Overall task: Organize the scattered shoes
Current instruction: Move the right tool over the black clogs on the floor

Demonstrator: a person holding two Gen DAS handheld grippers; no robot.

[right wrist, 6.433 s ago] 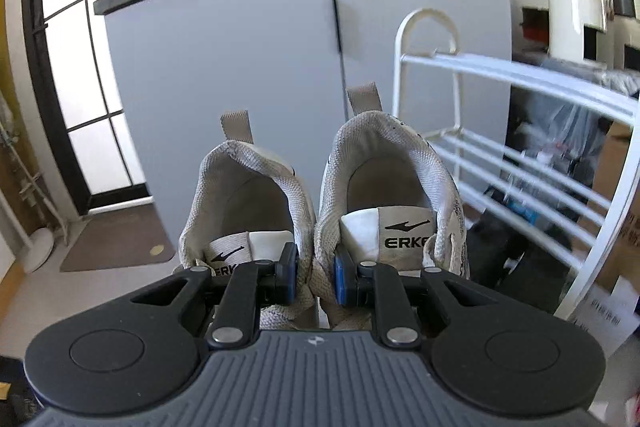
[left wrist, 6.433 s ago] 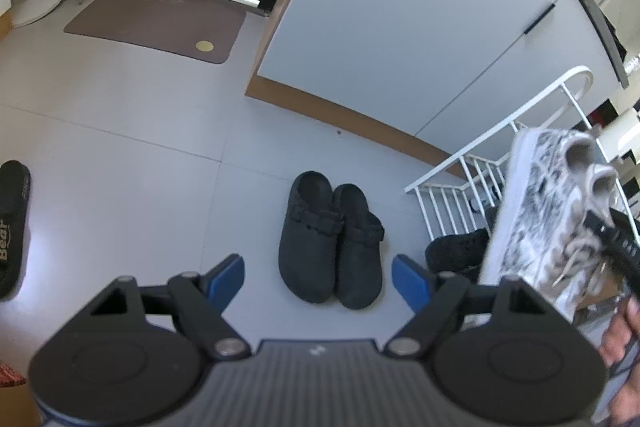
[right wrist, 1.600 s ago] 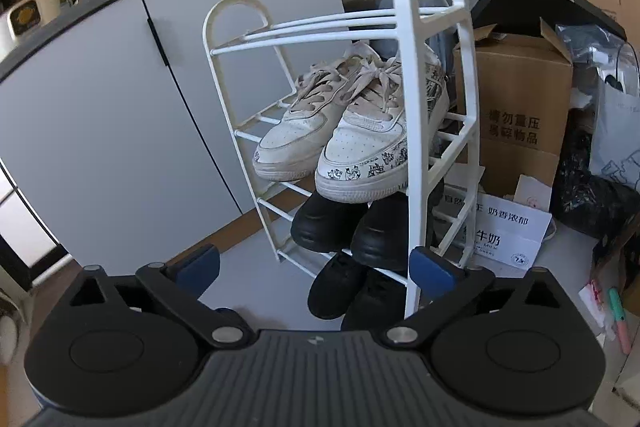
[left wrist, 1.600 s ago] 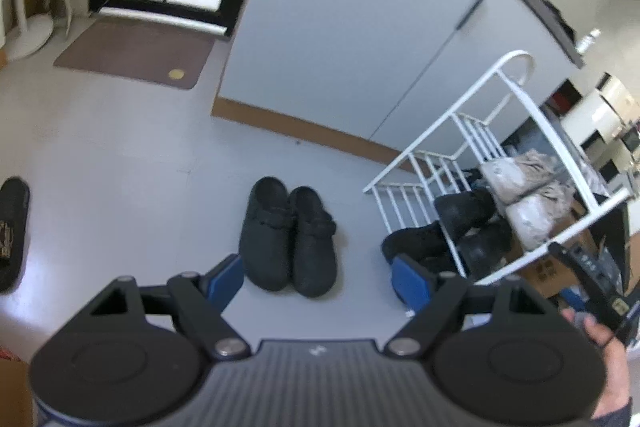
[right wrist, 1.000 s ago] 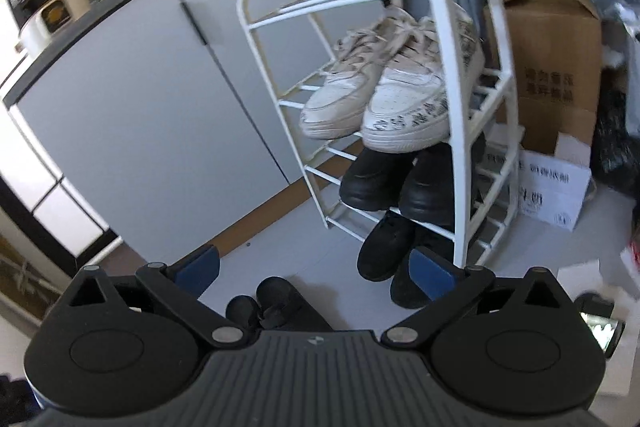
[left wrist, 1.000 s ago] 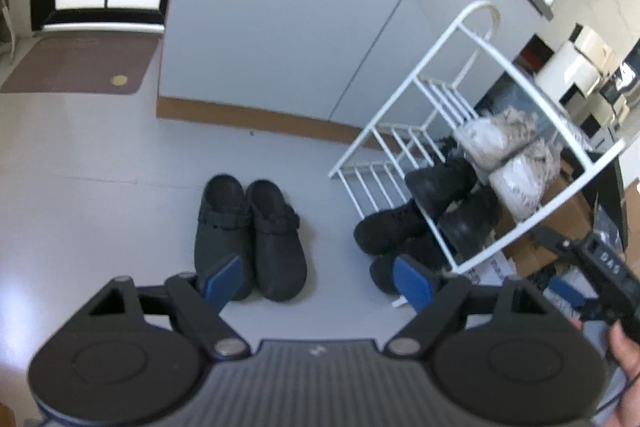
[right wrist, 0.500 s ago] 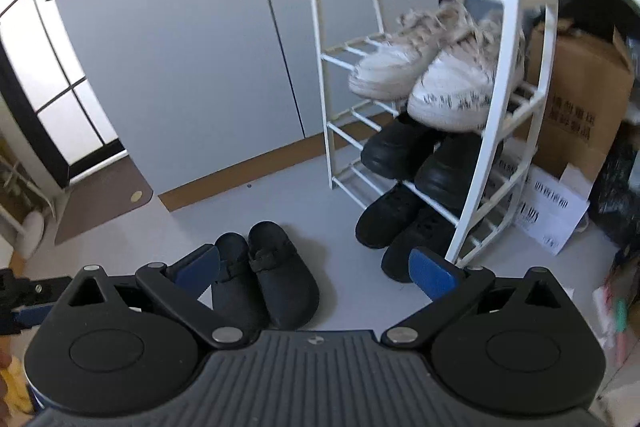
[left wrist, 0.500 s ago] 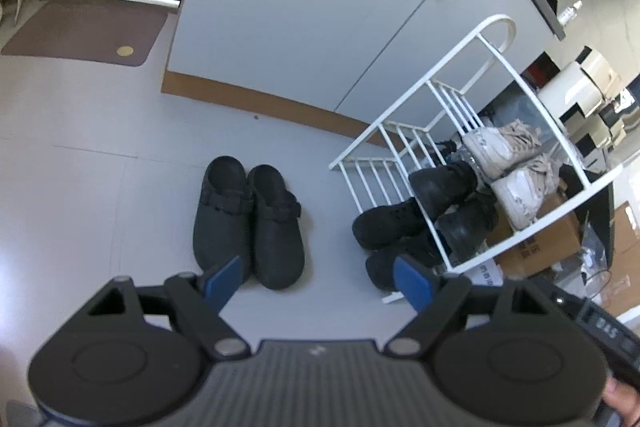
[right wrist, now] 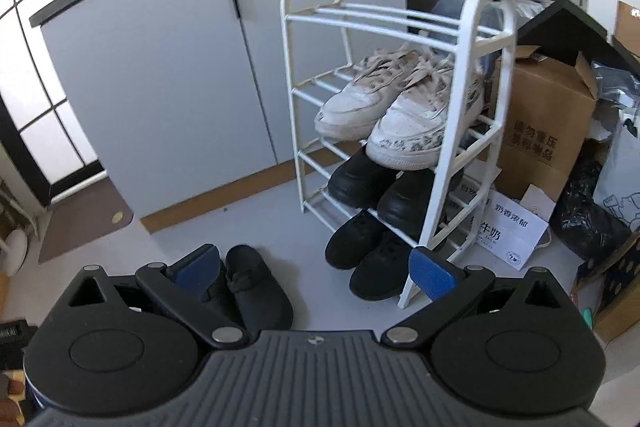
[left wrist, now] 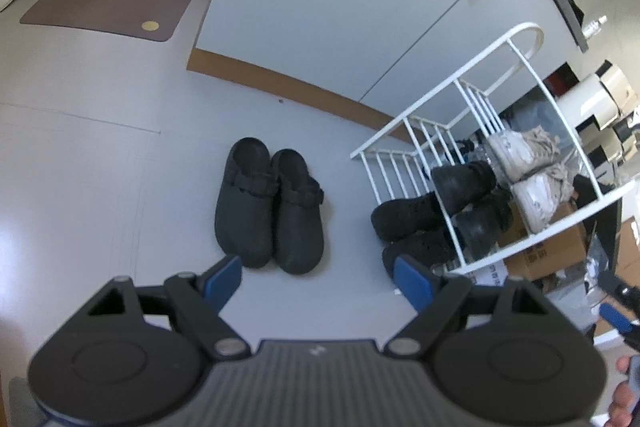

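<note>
A pair of black clogs [left wrist: 268, 205] lies side by side on the grey floor, left of a white shoe rack [left wrist: 472, 155]. My left gripper [left wrist: 318, 281] is open and empty above the floor, just short of the clogs. My right gripper [right wrist: 314, 273] is open and empty, facing the rack [right wrist: 494, 79]. The clogs [right wrist: 256, 291] show low between its fingers. A pair of white sneakers [right wrist: 400, 115] sits on a middle shelf, with black shoes [right wrist: 376, 187] on the shelf below and black sneakers [right wrist: 368, 247] at the bottom.
A grey cabinet [right wrist: 192, 75] with a brown kickboard stands behind the clogs and rack. Cardboard boxes [right wrist: 548, 123], bags and papers crowd the floor right of the rack. A brown doormat [left wrist: 104, 9] lies by the glass door at far left.
The right gripper has let go of the white sneakers, which now rest on the rack shelf, and has drawn back. The left gripper has shifted so the clogs sit nearer the middle of its view.
</note>
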